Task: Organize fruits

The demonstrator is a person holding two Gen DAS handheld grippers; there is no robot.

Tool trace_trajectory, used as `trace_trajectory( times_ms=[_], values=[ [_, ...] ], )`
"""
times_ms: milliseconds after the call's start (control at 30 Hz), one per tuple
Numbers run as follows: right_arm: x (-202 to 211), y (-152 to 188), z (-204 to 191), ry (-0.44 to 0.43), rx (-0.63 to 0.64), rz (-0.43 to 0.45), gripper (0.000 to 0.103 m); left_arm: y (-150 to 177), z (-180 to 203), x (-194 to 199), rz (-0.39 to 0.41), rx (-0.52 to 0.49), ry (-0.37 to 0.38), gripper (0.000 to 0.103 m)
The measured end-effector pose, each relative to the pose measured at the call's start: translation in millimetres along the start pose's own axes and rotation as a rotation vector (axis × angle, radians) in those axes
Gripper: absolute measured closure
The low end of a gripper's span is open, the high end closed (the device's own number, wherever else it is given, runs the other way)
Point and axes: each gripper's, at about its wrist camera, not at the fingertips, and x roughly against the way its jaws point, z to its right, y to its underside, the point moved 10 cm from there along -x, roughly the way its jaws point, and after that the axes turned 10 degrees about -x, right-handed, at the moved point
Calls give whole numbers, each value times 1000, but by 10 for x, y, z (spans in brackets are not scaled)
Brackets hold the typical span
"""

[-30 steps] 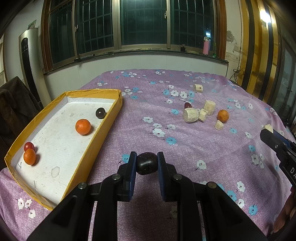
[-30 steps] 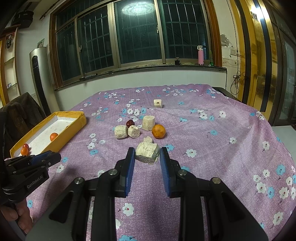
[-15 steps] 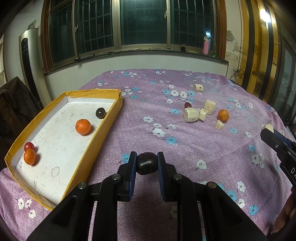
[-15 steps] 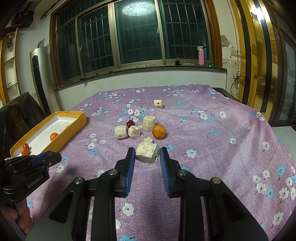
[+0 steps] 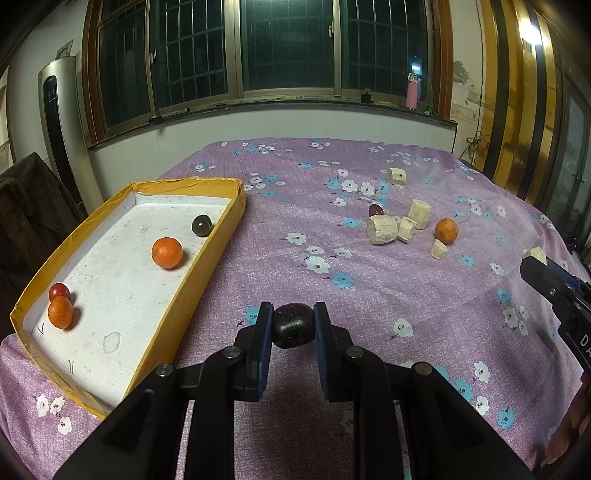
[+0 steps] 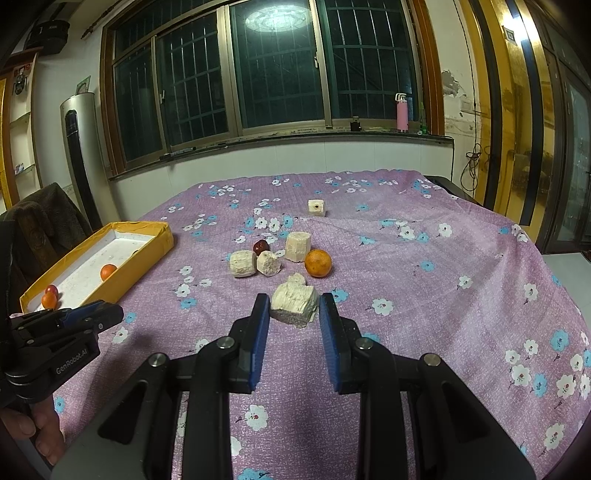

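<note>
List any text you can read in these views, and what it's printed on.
"GenRobot.AI": on the side of the left hand-held gripper, seen from the right wrist view.
"D", cut off at the frame edge: on the right hand-held gripper body.
A sill strip label below the window: too small to read.

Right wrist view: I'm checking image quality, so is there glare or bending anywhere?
Right wrist view: a ceiling lamp reflects brightly in the dark window, and the frame bows. Left wrist view: the dark fruit is sharp in the left gripper; corners go black.
</note>
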Motion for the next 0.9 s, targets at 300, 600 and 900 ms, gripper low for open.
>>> trace_trajectory(
  times_ms=[300, 600, 900],
  values=[
    [-66, 17, -4, 10, 6, -38, 74, -6, -142, 173, -8, 20, -18, 83],
    [18, 70, -252, 21, 62, -96, 74, -14, -660, 450, 22, 79, -68, 83],
    [86, 78, -784, -26, 157, -108, 74, 194, -1243, 401, -52, 141, -144, 83]
  ],
)
